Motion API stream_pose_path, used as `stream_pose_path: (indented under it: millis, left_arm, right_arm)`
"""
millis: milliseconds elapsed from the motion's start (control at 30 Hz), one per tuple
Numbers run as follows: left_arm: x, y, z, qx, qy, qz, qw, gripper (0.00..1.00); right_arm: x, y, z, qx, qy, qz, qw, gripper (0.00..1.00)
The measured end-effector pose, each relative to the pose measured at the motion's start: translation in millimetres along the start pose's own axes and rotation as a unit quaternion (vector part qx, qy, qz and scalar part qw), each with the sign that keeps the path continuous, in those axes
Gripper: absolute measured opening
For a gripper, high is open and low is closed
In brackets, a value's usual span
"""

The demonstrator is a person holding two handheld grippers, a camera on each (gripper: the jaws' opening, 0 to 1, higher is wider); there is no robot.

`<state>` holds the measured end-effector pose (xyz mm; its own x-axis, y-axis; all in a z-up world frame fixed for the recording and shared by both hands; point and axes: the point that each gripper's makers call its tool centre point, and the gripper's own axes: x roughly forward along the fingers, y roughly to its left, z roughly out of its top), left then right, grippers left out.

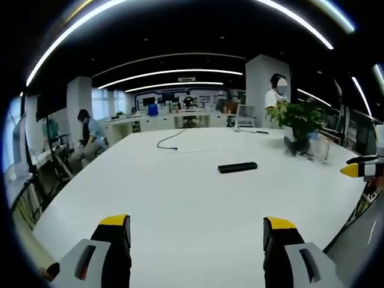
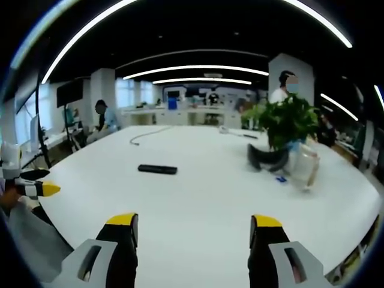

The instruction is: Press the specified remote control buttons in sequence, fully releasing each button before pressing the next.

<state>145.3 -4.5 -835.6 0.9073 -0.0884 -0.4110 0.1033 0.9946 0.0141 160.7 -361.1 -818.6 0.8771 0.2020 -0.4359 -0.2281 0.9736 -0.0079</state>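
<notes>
A black remote control lies flat on the big white table, well ahead of my left gripper, which is open with nothing between its yellow-tipped jaws. In the right gripper view the same remote lies ahead and to the left of my right gripper, also open and empty. The right gripper's yellow tip pokes in at the right edge of the left gripper view. The left gripper's tip pokes in at the left edge of the right gripper view.
A potted green plant stands right of the remote, with a dark band and a clear jar beside it. A black cable lies at the table's far side. One person sits at far left; another stands behind the plant.
</notes>
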Motion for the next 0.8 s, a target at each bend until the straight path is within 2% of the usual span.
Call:
stream_pose_path:
  millis: [800]
  left_arm:
    - [-0.5, -2.7, -0.4, 0.002, 0.003, -0.004, 1.0000, 0.95]
  right_arm:
    - [-1.0, 0.1, 0.3, 0.000, -0.001, 0.001, 1.0000, 0.73]
